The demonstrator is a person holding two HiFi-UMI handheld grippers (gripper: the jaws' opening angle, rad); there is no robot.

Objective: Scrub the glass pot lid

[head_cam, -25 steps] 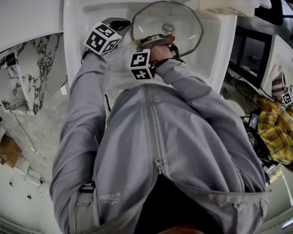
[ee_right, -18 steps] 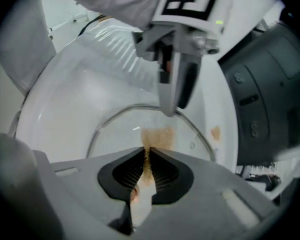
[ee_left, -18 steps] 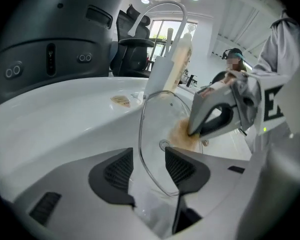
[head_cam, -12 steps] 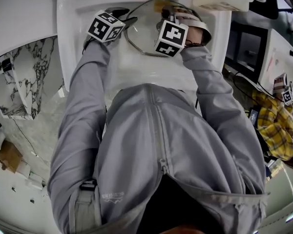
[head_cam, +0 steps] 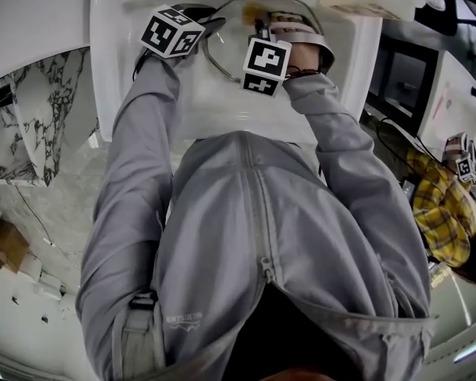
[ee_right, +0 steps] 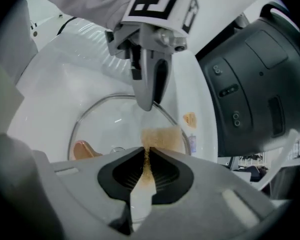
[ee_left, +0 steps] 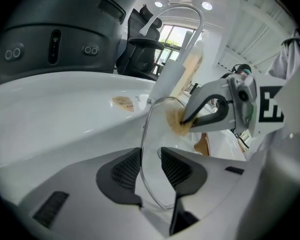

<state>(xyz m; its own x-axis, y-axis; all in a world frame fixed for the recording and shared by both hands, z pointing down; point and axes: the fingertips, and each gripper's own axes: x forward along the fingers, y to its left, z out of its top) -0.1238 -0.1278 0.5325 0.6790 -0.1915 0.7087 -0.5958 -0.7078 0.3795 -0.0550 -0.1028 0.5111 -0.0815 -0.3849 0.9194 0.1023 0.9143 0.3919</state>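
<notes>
Left gripper view showed the left gripper [ee_left: 151,170] with its jaws apart, though they had just been closing. The metal rim of the glass pot lid [ee_left: 146,134] ran between the pads, close against the left pad and clear of the right one. The lid stood tilted up on its edge inside the white sink [ee_left: 65,119], below the curved faucet [ee_left: 186,11].

From the other side, the right gripper [ee_right: 146,171] had its jaws clamped together on a tan sponge [ee_right: 161,138], and the sponge lay against the glass near the lid's far rim.

Seen from the head camera, both grippers hung over the basin just beside each other, the left at the lid's near edge. The grey sleeves [head_cam: 135,157] of the person holding them reached down toward them.
</notes>
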